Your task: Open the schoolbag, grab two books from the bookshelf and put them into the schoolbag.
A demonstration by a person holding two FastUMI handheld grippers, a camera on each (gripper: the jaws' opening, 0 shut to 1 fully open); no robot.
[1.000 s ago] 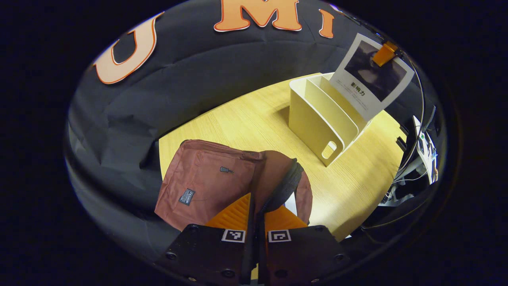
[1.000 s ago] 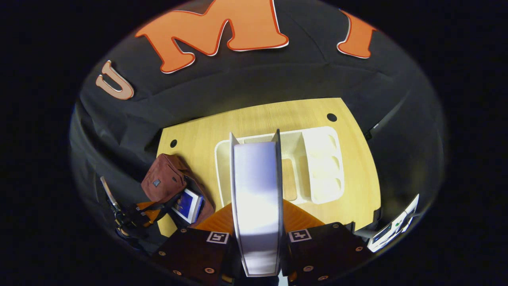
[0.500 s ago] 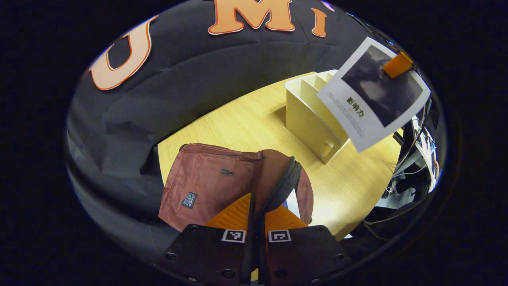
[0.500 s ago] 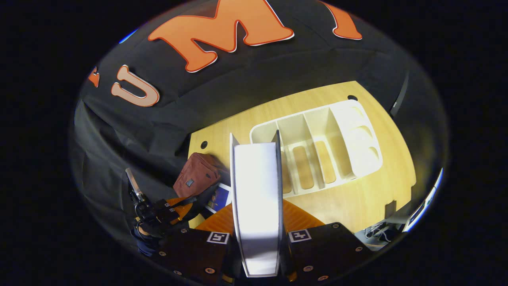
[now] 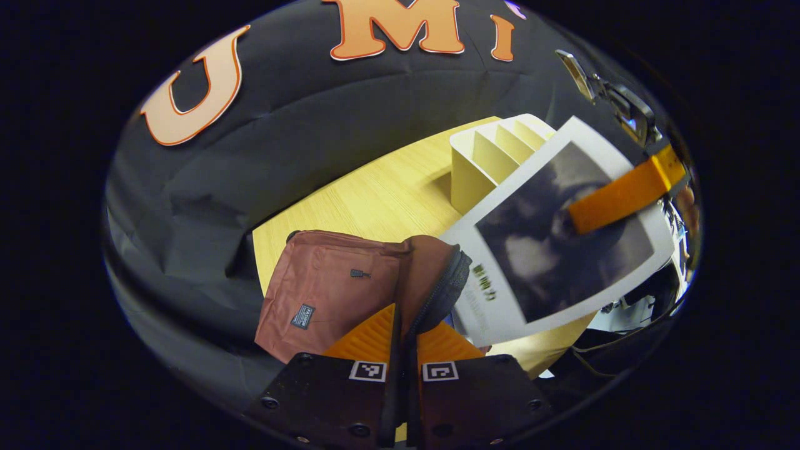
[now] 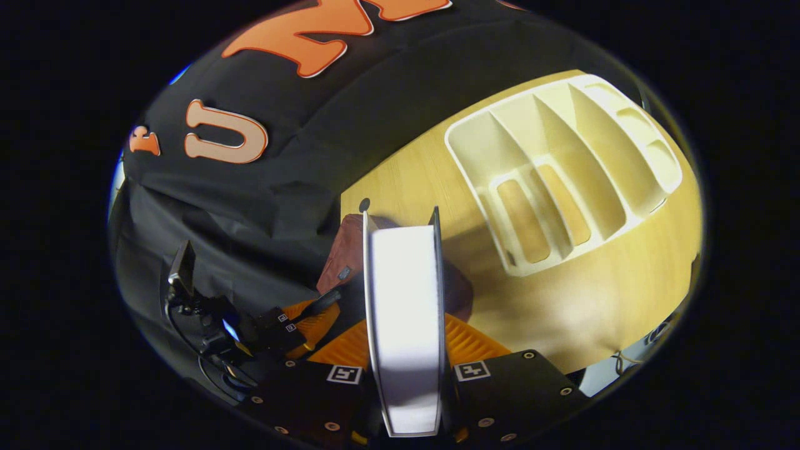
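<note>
Left gripper view: the left gripper (image 5: 405, 331) has its two fingers pressed together on the dark zipper edge of the reddish-brown fabric schoolbag (image 5: 331, 294), which lies on the pale wooden table (image 5: 381, 194) with its mouth held up and open. A sliver of a blue-covered book shows inside the opening, just beside the fingers. Farther back stands the cream plastic bookshelf (image 5: 481, 169) with upright dividers; no books are seen in the slots that show. In front of it hangs the white-covered book with a dark photo on its front (image 5: 556, 250), gripped by the right gripper (image 5: 625, 194), one finger lying across the cover. The book's lower corner is right at the bag's mouth. Half a second ago this book was higher and smaller, over the shelf; it now hangs low beside the bag and hides part of the shelf.

Right gripper view: the right gripper's own fingers are clamped on both covers of the book, its pale page edge (image 6: 406, 312) facing the camera. Behind it sit the schoolbag (image 6: 350, 256) and the left gripper (image 6: 312, 312), which pinches the bag's rim. The bookshelf (image 6: 562, 175) has slid up and to the right since a moment ago, and the bag has drawn in directly behind the book.
</note>
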